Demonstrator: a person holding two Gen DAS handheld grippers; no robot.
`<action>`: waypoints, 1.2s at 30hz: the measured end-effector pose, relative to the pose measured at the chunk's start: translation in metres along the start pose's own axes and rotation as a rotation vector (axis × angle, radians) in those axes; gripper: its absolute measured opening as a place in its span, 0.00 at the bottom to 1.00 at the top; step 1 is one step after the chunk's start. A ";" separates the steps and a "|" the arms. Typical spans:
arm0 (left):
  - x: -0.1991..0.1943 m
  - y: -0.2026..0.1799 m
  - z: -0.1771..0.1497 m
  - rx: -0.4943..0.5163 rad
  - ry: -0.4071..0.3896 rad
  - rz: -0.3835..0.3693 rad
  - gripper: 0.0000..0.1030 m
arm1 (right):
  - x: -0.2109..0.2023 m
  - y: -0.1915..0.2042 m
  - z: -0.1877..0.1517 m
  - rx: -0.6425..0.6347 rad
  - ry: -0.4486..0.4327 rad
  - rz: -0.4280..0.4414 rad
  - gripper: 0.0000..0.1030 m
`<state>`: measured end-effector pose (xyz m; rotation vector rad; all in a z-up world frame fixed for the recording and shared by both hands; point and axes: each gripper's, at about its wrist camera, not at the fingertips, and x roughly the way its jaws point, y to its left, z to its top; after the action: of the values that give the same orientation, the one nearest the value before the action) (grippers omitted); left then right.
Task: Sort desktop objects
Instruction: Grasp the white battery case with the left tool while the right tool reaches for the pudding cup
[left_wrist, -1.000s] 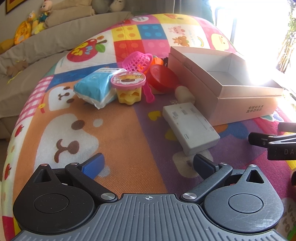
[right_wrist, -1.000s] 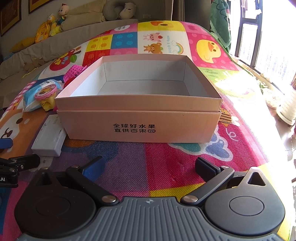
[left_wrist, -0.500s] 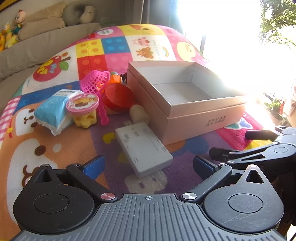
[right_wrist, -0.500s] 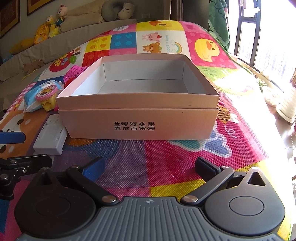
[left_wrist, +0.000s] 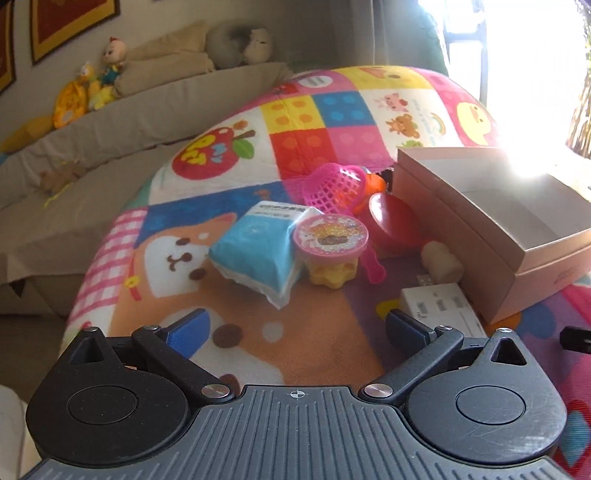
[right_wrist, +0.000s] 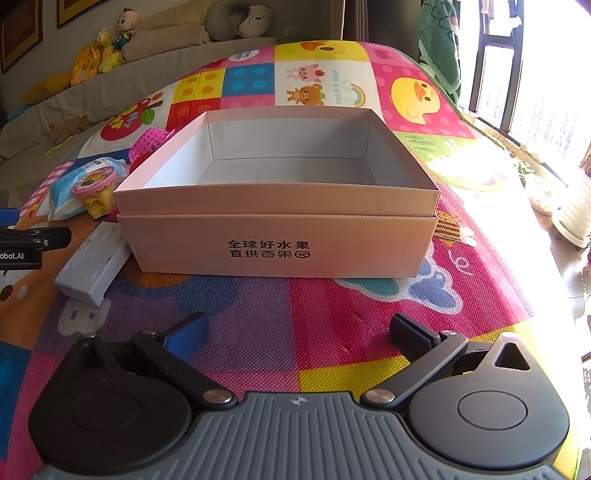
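Observation:
An open, empty pink cardboard box (right_wrist: 280, 243) stands on the colourful play mat (right_wrist: 332, 314); it also shows in the left wrist view (left_wrist: 491, 236). Left of it lie a blue tissue pack (left_wrist: 258, 251), a pink-lidded cup on a yellow base (left_wrist: 332, 247), a pink mesh basket (left_wrist: 334, 188), a red bowl (left_wrist: 395, 221), a cream cylinder (left_wrist: 441, 262) and a white power strip (left_wrist: 439, 306). My left gripper (left_wrist: 295, 328) is open and empty, short of the tissue pack and cup. My right gripper (right_wrist: 299, 332) is open and empty, in front of the box.
A grey sofa with plush toys (left_wrist: 88, 92) runs behind the mat. A bright window (right_wrist: 532, 74) and a white pot (right_wrist: 576, 218) are at the right. The left gripper's side shows in the right wrist view (right_wrist: 22, 243). The power strip also shows there (right_wrist: 92, 269).
My left gripper has swung left, away from the box, and now faces the tissue pack and cup. My right gripper has held almost still before the box.

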<state>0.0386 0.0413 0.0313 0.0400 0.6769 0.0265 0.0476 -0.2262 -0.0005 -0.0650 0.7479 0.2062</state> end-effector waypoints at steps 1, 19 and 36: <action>-0.002 0.001 0.000 -0.030 0.014 -0.069 1.00 | 0.000 0.000 0.000 0.000 0.000 0.000 1.00; -0.016 -0.036 -0.033 0.076 0.024 -0.155 0.51 | -0.066 0.031 0.061 -0.079 -0.234 0.136 0.72; -0.057 0.049 -0.063 -0.031 0.024 -0.027 0.81 | 0.075 0.181 0.123 -0.232 0.017 0.320 0.55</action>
<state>-0.0455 0.0895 0.0198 0.0005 0.7004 0.0117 0.1454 -0.0208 0.0418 -0.1672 0.7461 0.5976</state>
